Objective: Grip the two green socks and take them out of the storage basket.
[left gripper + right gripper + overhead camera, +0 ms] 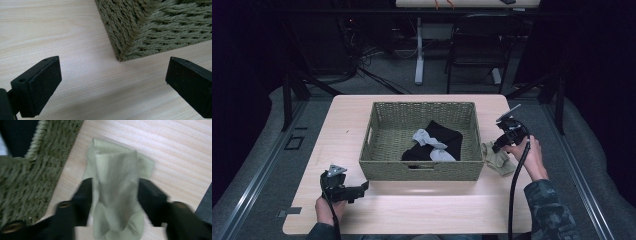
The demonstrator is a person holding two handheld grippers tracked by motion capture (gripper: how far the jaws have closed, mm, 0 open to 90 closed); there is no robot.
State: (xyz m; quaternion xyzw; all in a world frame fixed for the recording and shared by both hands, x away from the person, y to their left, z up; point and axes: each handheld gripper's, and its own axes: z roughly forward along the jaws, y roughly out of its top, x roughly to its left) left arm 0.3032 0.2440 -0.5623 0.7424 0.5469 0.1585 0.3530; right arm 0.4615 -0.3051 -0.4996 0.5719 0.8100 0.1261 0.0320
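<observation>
Olive-green cloth [116, 195] sits pinched in the right gripper [115, 200] beside the wicker basket [422, 170]; likely next: lift it in. Left gripper [112, 82] gapes, empty.

Dark folding chair [477, 45] and white desk leg [419, 50] beyond the table [412, 210].

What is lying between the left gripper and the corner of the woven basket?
Nothing: in the left gripper view, bare wooden table runs from the open left gripper to the basket corner.
</observation>
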